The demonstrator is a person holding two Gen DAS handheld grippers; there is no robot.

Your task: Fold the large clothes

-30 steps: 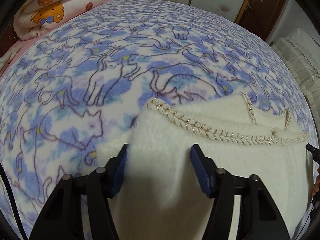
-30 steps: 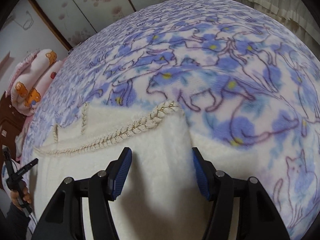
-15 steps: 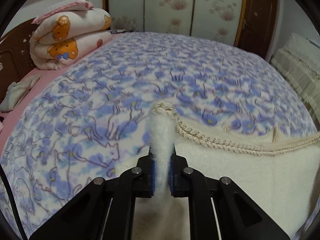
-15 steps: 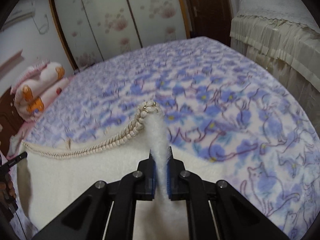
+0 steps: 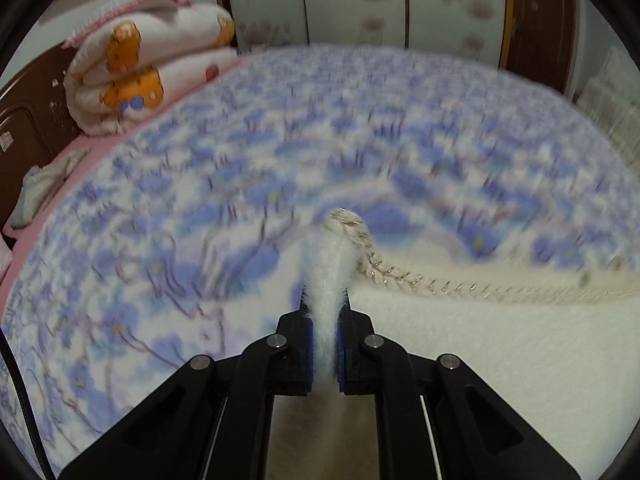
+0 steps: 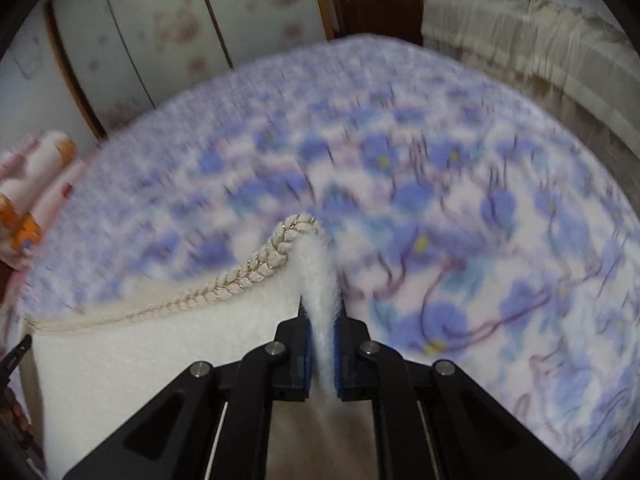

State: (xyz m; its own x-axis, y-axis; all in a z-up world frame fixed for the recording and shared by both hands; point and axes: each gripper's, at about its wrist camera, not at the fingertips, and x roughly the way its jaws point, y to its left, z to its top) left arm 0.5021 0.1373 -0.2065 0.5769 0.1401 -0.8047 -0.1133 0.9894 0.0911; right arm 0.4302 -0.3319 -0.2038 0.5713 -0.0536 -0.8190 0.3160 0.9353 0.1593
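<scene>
In the left wrist view my left tool (image 5: 323, 320) is clamped on a corner of the fluffy white garment (image 5: 500, 344), its braided trim (image 5: 420, 280) running off to the tool's right above the bed (image 5: 160, 240). In the right wrist view my right tool (image 6: 320, 318) pinches the opposite corner, the garment spreading to its left. I judge it soft, light and limp, so the 2 trimmed corners are the best hold.

A home bedroom: bed with cat-print blanket (image 5: 200, 220), rolled quilt (image 5: 148, 68), sliding wardrobe doors (image 5: 352, 0).
</scene>
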